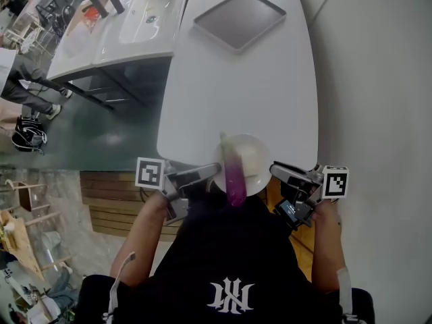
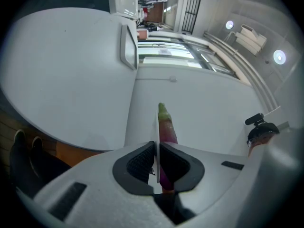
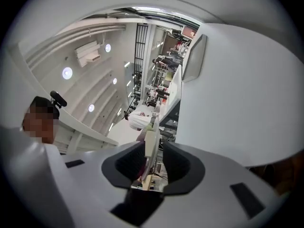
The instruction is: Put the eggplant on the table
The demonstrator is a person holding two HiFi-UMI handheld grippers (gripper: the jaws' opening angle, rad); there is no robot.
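Observation:
A purple eggplant [image 1: 233, 173] with a green tip lies across a white plate [image 1: 255, 155] at the near edge of the white table [image 1: 243, 86]. The plate partly overhangs that edge. My left gripper [image 1: 214, 171] is shut on the plate's left rim. In the left gripper view the rim [image 2: 157, 136] shows edge-on between the pads of the left gripper [image 2: 156, 158], with the eggplant [image 2: 166, 125] just beyond. My right gripper [image 1: 275, 171] is at the plate's right rim. In the right gripper view the right gripper [image 3: 153, 163] is open, and the rim [image 3: 150, 141] stands between the jaws with gaps beside it.
A grey tray [image 1: 239, 19] lies at the far end of the table. A white sink counter [image 1: 152, 9] stands to the left of the table, across a gap. A white wall runs along the table's right side. The person's torso is close behind the plate.

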